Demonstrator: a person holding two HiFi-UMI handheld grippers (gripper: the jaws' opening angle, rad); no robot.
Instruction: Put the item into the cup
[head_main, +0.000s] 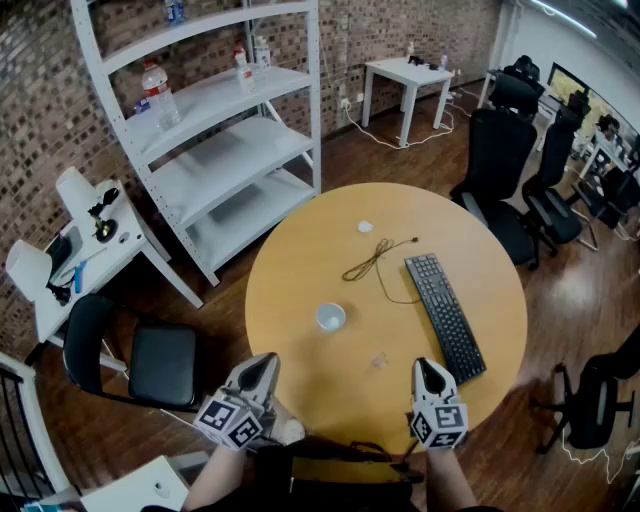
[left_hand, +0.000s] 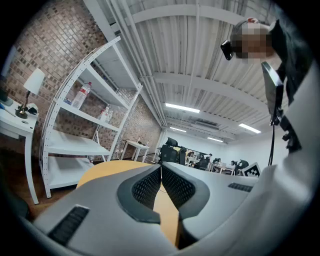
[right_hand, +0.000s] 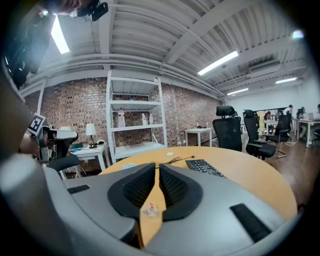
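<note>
My left fingers and right fingers are pressed together. The item lies on the bench, near the cup.

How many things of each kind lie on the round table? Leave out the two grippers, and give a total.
Cup: 1
Keyboard: 1
Cable: 1
Small white thing: 1
Small clear item: 1
Total: 5
</note>
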